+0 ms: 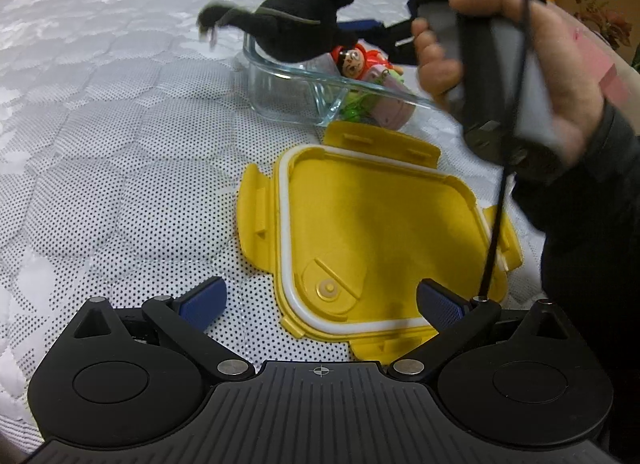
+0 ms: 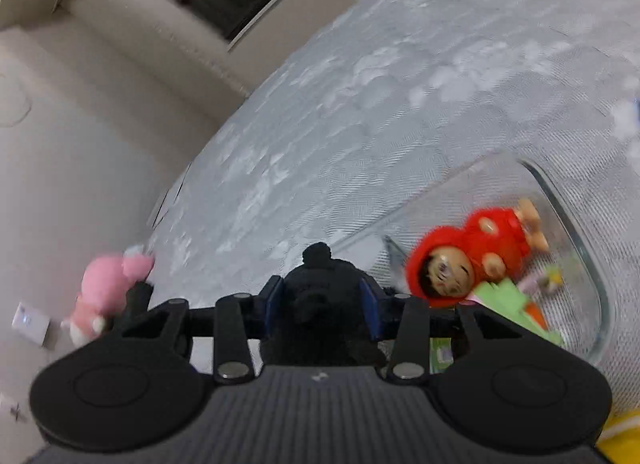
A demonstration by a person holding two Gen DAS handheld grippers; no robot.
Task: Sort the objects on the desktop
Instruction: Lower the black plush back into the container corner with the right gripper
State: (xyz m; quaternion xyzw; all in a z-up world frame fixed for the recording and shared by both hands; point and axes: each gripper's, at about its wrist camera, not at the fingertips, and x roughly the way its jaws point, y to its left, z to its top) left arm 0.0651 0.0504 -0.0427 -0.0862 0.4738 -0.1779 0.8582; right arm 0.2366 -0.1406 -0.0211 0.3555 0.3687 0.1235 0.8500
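My right gripper point(image 2: 322, 298) is shut on a black plush toy point(image 2: 320, 296) and holds it over the near left rim of a clear glass container point(image 2: 576, 232). In the left wrist view the black plush point(image 1: 296, 31) hangs over the container point(image 1: 288, 91). Inside lie a red-hooded doll point(image 2: 472, 260), also seen in the left wrist view point(image 1: 354, 61), and green and pink items point(image 2: 516, 304). My left gripper point(image 1: 320, 300) is open and empty above the near edge of the yellow lid point(image 1: 380, 232), which lies inside-up on the quilted surface.
A pink plush point(image 2: 108, 288) hangs from the black toy at the left. The grey quilted mattress point(image 1: 100, 143) spreads to the left and back. A beige wall point(image 2: 80, 163) and its socket point(image 2: 30, 322) lie beyond the mattress edge.
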